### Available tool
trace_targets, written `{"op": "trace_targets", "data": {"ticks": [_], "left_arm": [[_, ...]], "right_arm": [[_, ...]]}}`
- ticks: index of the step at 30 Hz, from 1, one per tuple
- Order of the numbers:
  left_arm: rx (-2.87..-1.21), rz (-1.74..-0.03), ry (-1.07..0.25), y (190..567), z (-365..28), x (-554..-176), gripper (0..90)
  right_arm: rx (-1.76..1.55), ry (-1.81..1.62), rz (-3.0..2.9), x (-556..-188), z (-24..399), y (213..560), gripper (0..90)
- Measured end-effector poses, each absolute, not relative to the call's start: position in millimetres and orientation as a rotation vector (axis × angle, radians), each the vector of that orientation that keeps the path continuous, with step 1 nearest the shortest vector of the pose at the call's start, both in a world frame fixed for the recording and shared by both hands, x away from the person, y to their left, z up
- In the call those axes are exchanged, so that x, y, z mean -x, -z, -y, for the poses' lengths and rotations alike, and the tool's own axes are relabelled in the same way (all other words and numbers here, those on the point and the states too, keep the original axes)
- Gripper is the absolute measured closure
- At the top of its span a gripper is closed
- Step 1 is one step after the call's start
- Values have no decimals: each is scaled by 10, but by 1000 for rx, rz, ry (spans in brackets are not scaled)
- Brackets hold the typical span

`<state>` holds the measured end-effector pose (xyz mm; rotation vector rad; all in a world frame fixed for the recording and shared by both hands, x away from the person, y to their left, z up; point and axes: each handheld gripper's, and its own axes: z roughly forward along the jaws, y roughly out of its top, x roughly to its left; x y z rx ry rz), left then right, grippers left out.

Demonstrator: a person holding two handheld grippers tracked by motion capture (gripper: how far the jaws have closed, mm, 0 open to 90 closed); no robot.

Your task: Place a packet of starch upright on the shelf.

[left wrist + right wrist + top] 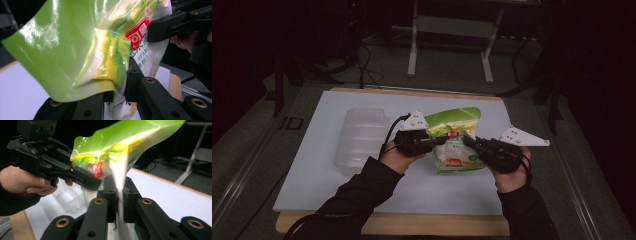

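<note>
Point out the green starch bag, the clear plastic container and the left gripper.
green starch bag (455, 145): high view, printed front panel.
clear plastic container (359, 137): high view, ribbed top.
left gripper (438, 140): high view, jaws' tips at the bag.

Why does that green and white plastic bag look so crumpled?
Both grippers pinch the glossy green and white plastic bag above the white board: left gripper and right gripper. Their jaws crease the film. No tear or spill is visible.
</note>
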<state>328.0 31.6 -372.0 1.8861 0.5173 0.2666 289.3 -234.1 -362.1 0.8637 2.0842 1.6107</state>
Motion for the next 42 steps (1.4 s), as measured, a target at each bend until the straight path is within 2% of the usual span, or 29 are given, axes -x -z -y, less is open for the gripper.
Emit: {"op": "trace_targets", "data": {"ticks": [4,8,14,18,22,31,42], "left_arm": [[-1881,-502,-302,3620,-333,-3263,810],[-1869,-512,-324,3554,-379,-3277,811],[-1853,-576,-382,3496,-508,-3341,812],[-1848,-582,-417,3441,-622,-3379,812],[-1833,-590,-442,3384,-776,-3425,813],[-1838,-620,-528,3341,-1152,-3540,813],[-1838,-677,-573,3498,-1589,-3669,813]], "right_arm": [[-869,-1647,-2048,-2887,2362,3593,731],[-849,-1681,-2010,-2860,2383,3562,526],[-800,-1674,-1944,-2842,2415,3555,333],[-812,-1665,-1957,-2872,2452,3607,146],[-824,-1677,-1966,-2876,2488,3656,123],[-833,-1660,-1981,-2858,2548,3685,136],[-886,-1666,-2007,-2862,2667,3832,141]]}}
